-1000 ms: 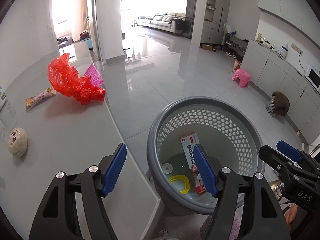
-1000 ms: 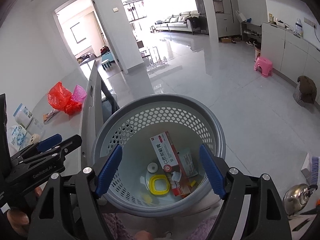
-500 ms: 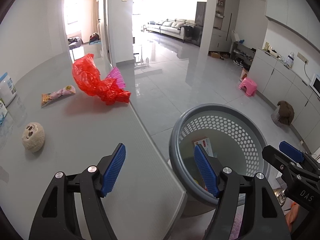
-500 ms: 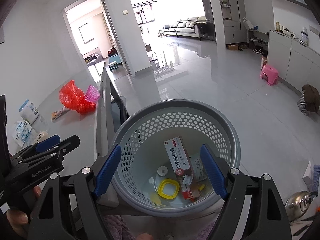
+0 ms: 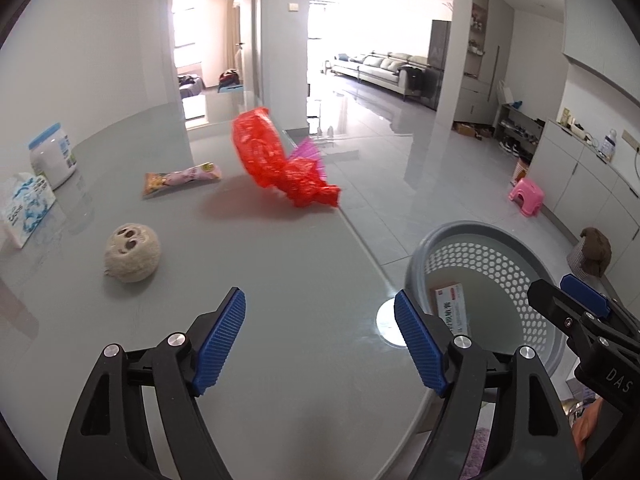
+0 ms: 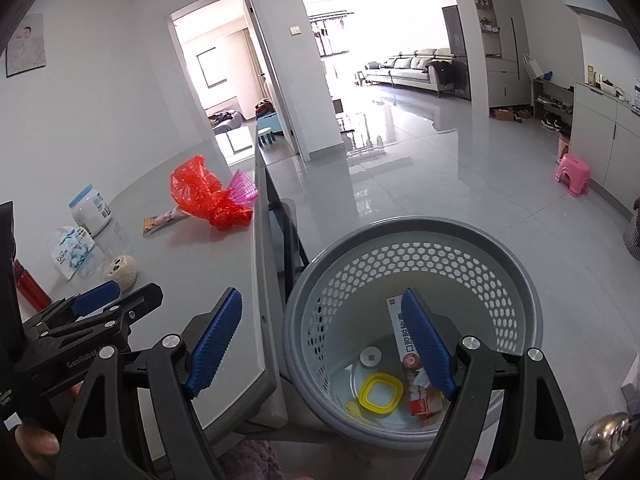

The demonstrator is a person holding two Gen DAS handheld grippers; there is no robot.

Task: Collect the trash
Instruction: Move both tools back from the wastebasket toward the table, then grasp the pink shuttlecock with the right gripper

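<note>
Both claws are standing empty. The left gripper point(image 5: 320, 344) is hanging over the bare grey table point(image 5: 280, 280) with its jaws opening and nothing between them; the right gripper point(image 6: 320, 344) is straddling the table edge and the basket point(image 6: 532, 300), jaws wide, gripping nothing.

The trash left to collect is lying well ahead on the table: a red plastic bag point(image 5: 276, 164) sitting at the table's far edge with a pink fan-shaped piece point(image 5: 308, 152) just behind it, and a snack wrapper point(image 5: 182, 176) beside it. A box point(image 6: 416, 352), a yellow ring point(image 6: 378, 394) and a small white cap point(image 6: 370, 356) are already resting in the basket, which is standing on the floor against the table side.

Risks noted:
- The bag is crumpled and light; a pinch on a loose fold is likely to slip, or a nudge may be pushing it off the edge onto the floor.
- The wrapper is lying flat, so fingers may be scraping the glossy top without getting under it.
- A round plush ball point(image 5: 132, 254), a tissue pack point(image 5: 26, 208) and a white tub point(image 5: 54, 156) are sitting near the left claw's path and may be mistaken for rubbish or knocked aside.
- The two claws are working close together and could be clashing over the basket.
</note>
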